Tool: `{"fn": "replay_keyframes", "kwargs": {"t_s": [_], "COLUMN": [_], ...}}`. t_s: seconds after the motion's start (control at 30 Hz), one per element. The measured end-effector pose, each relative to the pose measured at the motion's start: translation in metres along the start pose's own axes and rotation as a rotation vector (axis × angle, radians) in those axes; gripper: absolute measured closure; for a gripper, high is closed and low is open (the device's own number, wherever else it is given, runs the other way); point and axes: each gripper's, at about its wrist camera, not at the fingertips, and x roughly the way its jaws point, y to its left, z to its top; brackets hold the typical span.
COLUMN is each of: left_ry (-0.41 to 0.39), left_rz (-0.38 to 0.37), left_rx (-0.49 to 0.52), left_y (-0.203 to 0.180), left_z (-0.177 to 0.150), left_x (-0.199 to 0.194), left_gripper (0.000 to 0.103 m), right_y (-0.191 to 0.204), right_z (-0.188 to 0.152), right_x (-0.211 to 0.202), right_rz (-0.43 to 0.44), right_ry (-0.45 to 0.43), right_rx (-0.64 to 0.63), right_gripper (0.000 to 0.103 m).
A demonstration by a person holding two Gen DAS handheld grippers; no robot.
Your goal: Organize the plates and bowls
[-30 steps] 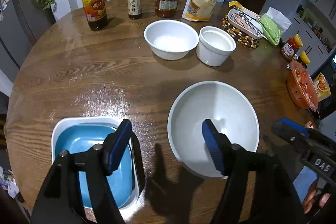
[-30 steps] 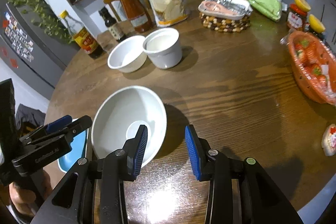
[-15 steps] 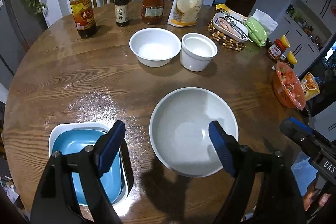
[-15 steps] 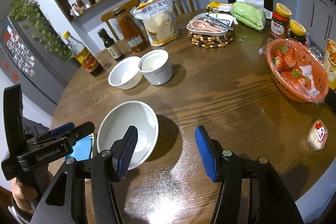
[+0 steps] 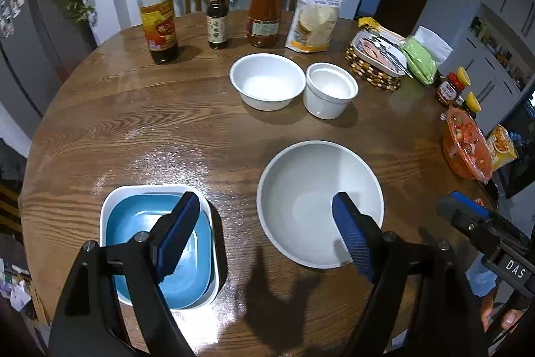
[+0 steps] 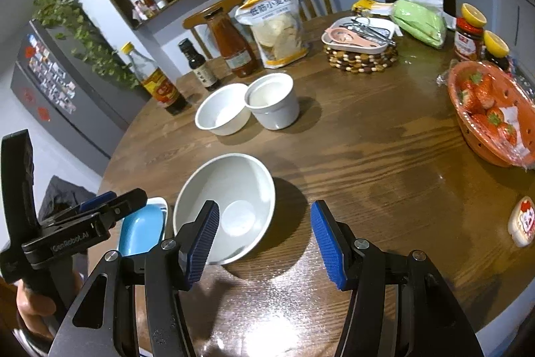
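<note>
Both claws, left claw (image 5: 264, 236) and right claw (image 6: 264, 240), hang released over the surface's near edge; large bowl (image 5: 319, 203) sits there beside nested square plates (image 5: 160, 243); likely next: grasp bowl rim.

A round wooden table (image 5: 140, 122). Near its front edge, a white square dish (image 5: 107, 209) holding a blue plate, with a large white bowl (image 5: 321, 203) beside it. Toward the middle, a smaller white bowl (image 5: 267, 81) and a white cup (image 5: 331, 89) stand just beside each other. Three bottles (image 5: 158, 9) and a flour bag (image 5: 316, 15) line the far edge. An orange strawberry basket (image 6: 491, 119) sits at the right edge.
</note>
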Motion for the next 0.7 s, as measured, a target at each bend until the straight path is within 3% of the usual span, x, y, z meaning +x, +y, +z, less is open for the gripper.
{"fn": "replay_keyframes", "kwargs": {"t_s": [0.27, 0.4, 0.7], "left_ry": [0.012, 0.031, 0.029], "left_rz": [0.051, 0.062, 0.124], "left_rx": [-0.048, -0.119, -0.244], "left_y": [0.009, 0.025, 0.064], "left_z": [-0.010, -0.017, -0.034], "left_x": [-0.003, -0.004, -0.014], "left_gripper": [0.021, 0.021, 0.021], "right_y": [0.006, 0.016, 0.042], "right_z": [-0.003, -0.006, -0.005], "right_x": [0.014, 0.029, 0.042], "right_rz": [0.083, 0.124, 0.169], "right_ry": [0.053, 0.115, 0.160], "right_rx": [-0.014, -0.037, -0.127], "right_gripper": [0.045, 0.045, 0.045]}}
